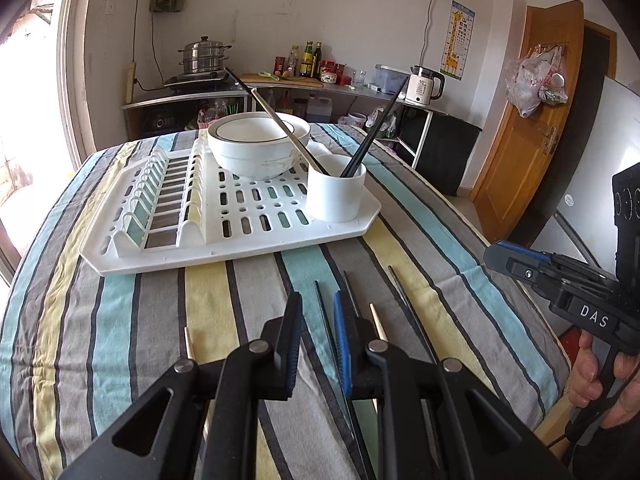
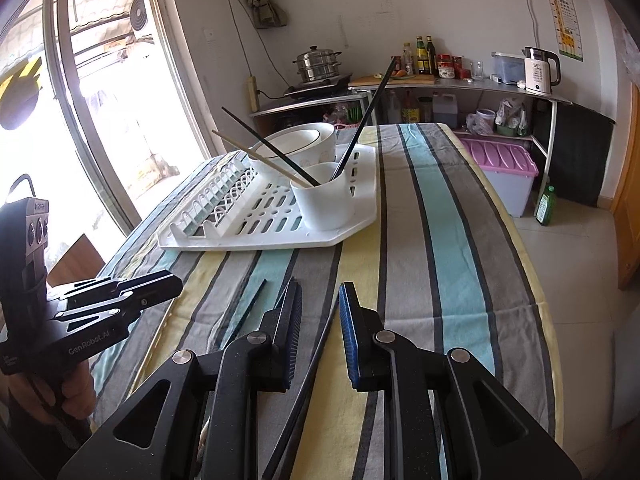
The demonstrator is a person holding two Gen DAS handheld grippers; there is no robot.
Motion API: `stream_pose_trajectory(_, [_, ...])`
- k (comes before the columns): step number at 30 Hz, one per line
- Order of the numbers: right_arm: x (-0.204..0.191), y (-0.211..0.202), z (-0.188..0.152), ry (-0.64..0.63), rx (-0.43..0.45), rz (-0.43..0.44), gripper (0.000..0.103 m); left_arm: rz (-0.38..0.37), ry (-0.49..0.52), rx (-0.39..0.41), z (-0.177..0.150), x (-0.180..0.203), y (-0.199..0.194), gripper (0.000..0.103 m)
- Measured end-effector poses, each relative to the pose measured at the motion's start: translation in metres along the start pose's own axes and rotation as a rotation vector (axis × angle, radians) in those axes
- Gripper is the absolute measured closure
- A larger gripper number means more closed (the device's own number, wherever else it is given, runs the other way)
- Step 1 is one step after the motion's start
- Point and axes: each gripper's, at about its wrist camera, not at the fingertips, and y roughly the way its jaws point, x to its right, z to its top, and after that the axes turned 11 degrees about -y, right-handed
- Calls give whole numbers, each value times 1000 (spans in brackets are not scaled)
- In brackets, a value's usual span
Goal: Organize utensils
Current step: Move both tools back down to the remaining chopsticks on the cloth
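Left gripper (image 1: 318,312) and right gripper (image 2: 320,304) both gape, holding nothing. Loose chopsticks (image 1: 404,300) lie on the striped counter (image 1: 120,320) just ahead, unsorted. Beyond, white cup (image 1: 336,192) on drying rack (image 1: 224,240) already has several sticks. Roughly half done.

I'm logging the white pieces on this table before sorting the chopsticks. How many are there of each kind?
Drying rack: 1
Bowls: 2
Utensil cup: 1
Total: 4
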Motion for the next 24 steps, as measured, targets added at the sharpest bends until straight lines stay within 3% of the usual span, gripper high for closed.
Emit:
stream_pose_trajectory(12, [4,49,-11,31,-133,6,83,37,-30,-169,-4,-3,61,86])
stream_pose_trajectory(24, [2,81,-9,7,-211,-16,83,71,-14,-222,-1,3,89,86])
